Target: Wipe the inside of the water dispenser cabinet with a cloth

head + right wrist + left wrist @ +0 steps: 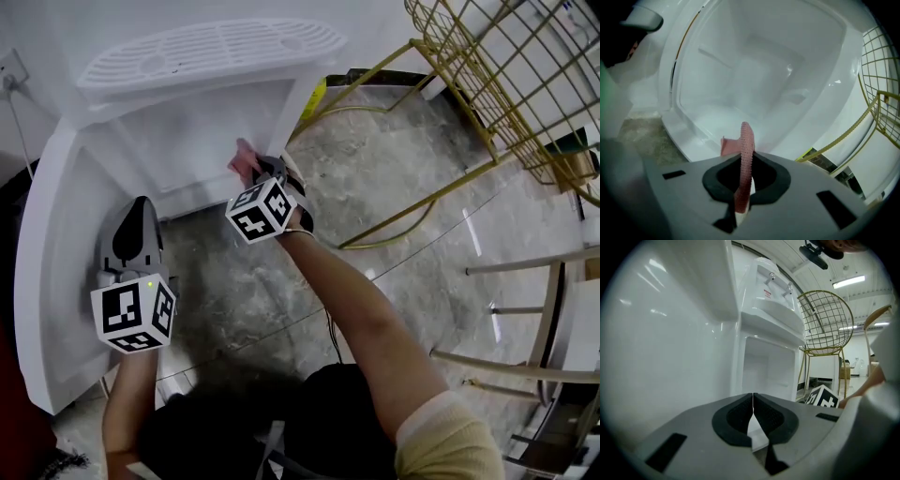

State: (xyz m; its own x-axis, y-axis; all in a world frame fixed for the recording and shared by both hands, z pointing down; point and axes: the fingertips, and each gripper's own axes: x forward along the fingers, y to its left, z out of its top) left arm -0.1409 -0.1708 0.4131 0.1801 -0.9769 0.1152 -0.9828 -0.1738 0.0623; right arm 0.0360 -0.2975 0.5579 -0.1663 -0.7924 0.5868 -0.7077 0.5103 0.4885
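Now the right gripper (744,164) pinches a pink cloth (746,143), jaws closed on its fold, just short of the open cabinet (754,70) at twelve o'clock. The left gripper (753,416) is closed and empty beside the door (661,348). Wiping seems about to begin; next, press the cloth inside against a wall. A red label (768,281) at one o'clock is unreadable.
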